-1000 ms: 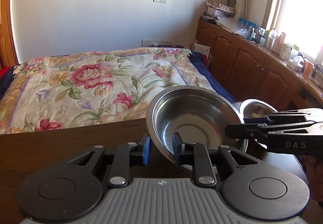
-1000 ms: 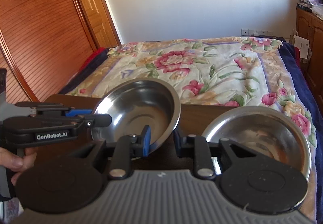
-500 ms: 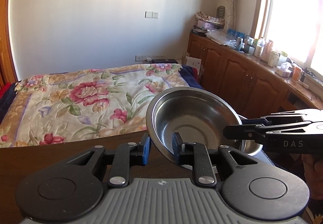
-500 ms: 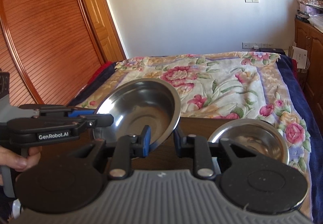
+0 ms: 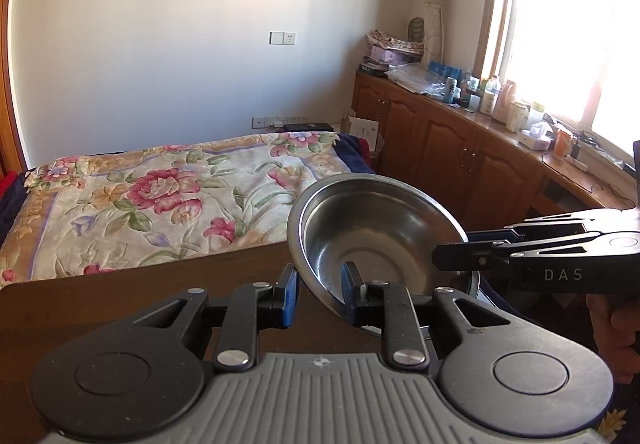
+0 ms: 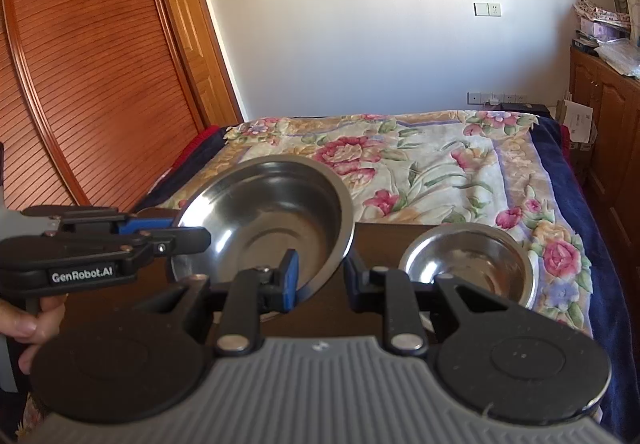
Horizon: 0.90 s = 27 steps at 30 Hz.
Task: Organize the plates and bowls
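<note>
Two bowls: I count one big steel bowl [image 6: 272, 220] in the air and a small steel bowl [image 6: 472, 264] resting on the counter [image 5: 132, 296].
Bed: the largest thing past the counter's far edge, a bed [image 6: 420, 164] under a flowered quilt.
Counter: dark wood; the small bowl sits near its far right corner in the right wrist view.
Big bowl: I see it clear of the counter, tilted with its open side toward the cameras, held between both tools, beside the small bowl and apart from it.
Left hand-held gripper [image 5: 318, 294]: nearly closed, pinching the rim at the bowl's left side, one blue pad inside the wall and one outside.
Right hand-held gripper [image 6: 320, 278]: likewise nearly closed, pinching the rim on the opposite side.
Small bowl: upright and untouched, to the right of the big one.
Step, as I judge it: carrying the big bowl toward a stacking spot; which spot I cannot tell.
Risk, slip: each grip is thin, on smooth steel, so an uneven lift from one hand could twist the rim out of a pad.
Risk, spread: if my two hands drift apart or together, the bowl could pop free and clatter down.
Risk, knock: a low pass rightward could strike the small bowl and push it toward the counter's edge.
</note>
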{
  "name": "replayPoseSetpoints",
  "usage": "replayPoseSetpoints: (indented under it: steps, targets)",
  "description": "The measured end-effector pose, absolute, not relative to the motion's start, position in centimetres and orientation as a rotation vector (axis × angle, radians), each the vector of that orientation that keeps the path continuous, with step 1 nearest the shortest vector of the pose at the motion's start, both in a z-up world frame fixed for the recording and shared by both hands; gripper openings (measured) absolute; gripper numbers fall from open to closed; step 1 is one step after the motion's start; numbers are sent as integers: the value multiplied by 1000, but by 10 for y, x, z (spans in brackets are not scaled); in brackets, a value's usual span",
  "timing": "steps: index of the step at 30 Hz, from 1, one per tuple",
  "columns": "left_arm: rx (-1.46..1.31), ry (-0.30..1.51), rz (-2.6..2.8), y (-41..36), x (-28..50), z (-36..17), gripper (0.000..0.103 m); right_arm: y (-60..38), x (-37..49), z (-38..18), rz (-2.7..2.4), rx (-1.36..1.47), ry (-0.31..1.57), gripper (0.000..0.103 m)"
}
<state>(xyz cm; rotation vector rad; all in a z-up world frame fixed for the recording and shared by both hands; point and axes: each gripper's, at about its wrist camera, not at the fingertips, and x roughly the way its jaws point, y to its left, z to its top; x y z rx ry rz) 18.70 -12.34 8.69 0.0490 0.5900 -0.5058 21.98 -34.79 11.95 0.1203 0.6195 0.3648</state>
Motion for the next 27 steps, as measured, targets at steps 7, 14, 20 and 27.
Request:
replayPoseSetpoints:
  steps: [7, 14, 20, 27]
  targets:
    - [58, 593, -521, -116, 164, 83, 25, -346, 196, 121, 367, 115, 621, 27]
    - [49, 596, -528, -104, 140, 77, 25, -340, 175, 119, 374, 110, 622, 27]
    - [48, 594, -535, -95, 120, 73, 25, -334, 156, 112, 389, 121, 634, 27]
    - [50, 584, -541, -86, 105, 68, 25, -326, 137, 104, 403, 121, 650, 27]
